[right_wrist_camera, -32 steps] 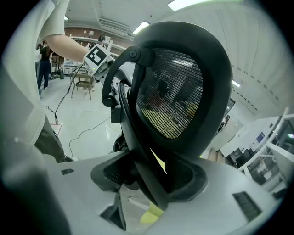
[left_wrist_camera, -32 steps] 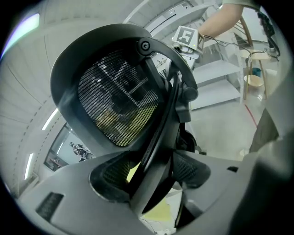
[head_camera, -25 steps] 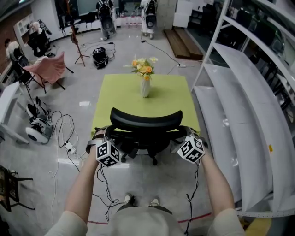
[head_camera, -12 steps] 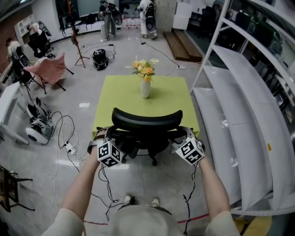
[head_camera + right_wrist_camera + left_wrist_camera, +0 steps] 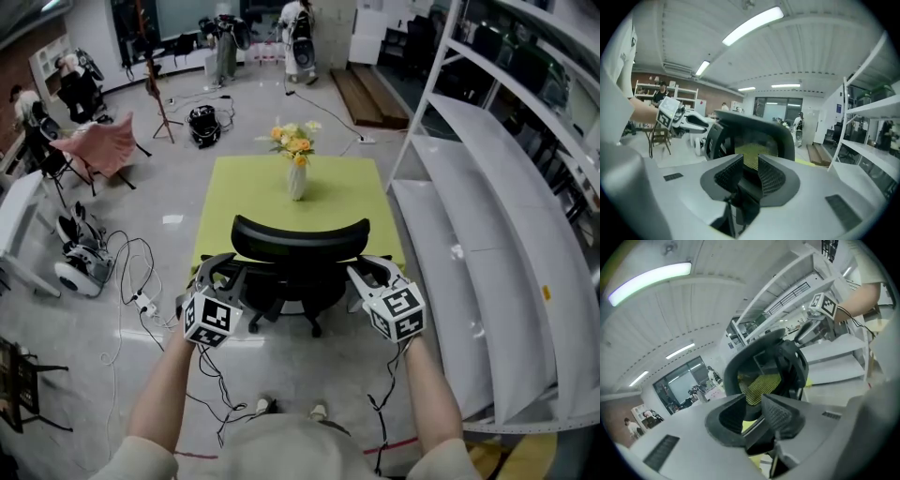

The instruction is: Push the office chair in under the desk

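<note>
The black office chair (image 5: 300, 246) stands at the near edge of the desk with the yellow-green top (image 5: 234, 202); its seat looks partly under the desk. A vase of flowers (image 5: 296, 169) stands on the desk. My left gripper (image 5: 221, 268) hovers just off the chair's left side and my right gripper (image 5: 368, 270) just off its right side. Both sets of jaws are closing, with a narrow gap and nothing between them. The left gripper view looks past its pads (image 5: 780, 416) at the chair back (image 5: 764, 364). In the right gripper view the backrest (image 5: 750, 133) fills the middle.
A white shelving rack (image 5: 487, 197) runs along the right, close to the desk. Cables and a power strip (image 5: 141, 300) trail over the floor at left, beside a white device (image 5: 75, 270). A pink-draped chair (image 5: 101, 141) and a tripod (image 5: 155, 84) stand farther back.
Both grippers have drawn back a little from the chair's armrests towards me, and their jaws have narrowed. The chair sits slightly farther in towards the desk.
</note>
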The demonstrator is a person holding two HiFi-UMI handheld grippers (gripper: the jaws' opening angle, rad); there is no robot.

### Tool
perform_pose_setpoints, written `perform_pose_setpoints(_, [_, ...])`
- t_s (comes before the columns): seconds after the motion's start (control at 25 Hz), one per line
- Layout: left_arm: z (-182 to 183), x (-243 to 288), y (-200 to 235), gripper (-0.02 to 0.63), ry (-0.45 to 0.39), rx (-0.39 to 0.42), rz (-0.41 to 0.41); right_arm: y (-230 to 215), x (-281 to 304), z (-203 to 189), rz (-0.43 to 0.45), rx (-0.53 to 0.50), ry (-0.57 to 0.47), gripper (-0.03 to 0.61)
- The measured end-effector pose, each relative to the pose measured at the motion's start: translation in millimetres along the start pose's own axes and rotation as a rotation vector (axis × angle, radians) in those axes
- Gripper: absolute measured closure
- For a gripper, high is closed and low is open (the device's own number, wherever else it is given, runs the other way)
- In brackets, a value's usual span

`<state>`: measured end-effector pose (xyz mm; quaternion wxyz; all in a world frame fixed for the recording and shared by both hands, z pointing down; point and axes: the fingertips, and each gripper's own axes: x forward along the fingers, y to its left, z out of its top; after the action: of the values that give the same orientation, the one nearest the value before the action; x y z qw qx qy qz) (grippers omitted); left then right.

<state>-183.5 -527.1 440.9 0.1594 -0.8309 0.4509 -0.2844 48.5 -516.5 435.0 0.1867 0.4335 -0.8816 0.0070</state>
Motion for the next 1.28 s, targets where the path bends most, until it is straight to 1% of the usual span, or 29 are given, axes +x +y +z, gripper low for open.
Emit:
perform_pose_setpoints(0.08, [10.8, -12.2, 8.5, 0.520, -0.028, -0.023, 0.030, -0.6, -14.2, 17.1, -0.027, 0.042, -0.061, 0.494])
perform_pose_setpoints(0.16, [23.2, -24.2, 14.6, 0.576, -0.059, -0.050, 0.054, -1.1, -30.0, 32.8, -0.057, 0.069, -0.117, 0.520])
perform_pose_setpoints(0.2, [29.5, -29.8, 16.4, 0.589, -0.074, -0.062, 0.062, -0.5, -38.0, 40.8, -0.070, 0.074, -0.141, 0.540])
perform_pose_setpoints(0.36, [59.4, -48.6, 19.9, 0.591, -0.128, -0.083, 0.074, 10.7, -65.3, 73.3, -0.078, 0.059, -0.208, 0.552])
perform_pose_setpoints(0.48, [84.4, -65.4, 22.9, 0.595, -0.180, -0.123, 0.075, 23.1, -80.0, 94.0, -0.084, 0.045, -0.244, 0.560])
perform_pose_setpoints(0.64, [116.7, -90.3, 26.3, 0.600, -0.258, -0.147, 0.093, 35.0, -96.1, 112.4, -0.110, 0.021, -0.289, 0.572])
perform_pose_setpoints(0.76, [136.7, -110.1, 30.5, 0.604, -0.319, -0.184, 0.113, 41.0, -108.1, 122.8, -0.129, 0.033, -0.317, 0.572])
perform_pose_setpoints(0.88, [143.7, -124.6, 28.7, 0.606, -0.331, -0.213, 0.116, 46.9, -120.2, 127.0, -0.134, 0.060, -0.342, 0.572])
perform_pose_setpoints(1.04, [148.0, -135.0, 19.7, 0.606, -0.329, -0.199, 0.109, 51.8, -133.8, 132.0, -0.116, 0.140, -0.389, 0.572])
perform_pose_setpoints(1.12, [144.9, -138.6, 16.6, 0.606, -0.317, -0.231, 0.111, 56.5, -138.6, 135.2, -0.094, 0.178, -0.412, 0.572])
perform_pose_setpoints(1.2, [141.6, -141.1, 9.2, 0.606, -0.314, -0.255, 0.093, 62.9, -140.6, 136.1, -0.085, 0.171, -0.409, 0.572])
perform_pose_setpoints(1.28, [137.2, -141.4, -2.0, 0.606, -0.311, -0.247, 0.073, 70.1, -140.4, 132.9, -0.087, 0.127, -0.384, 0.572])
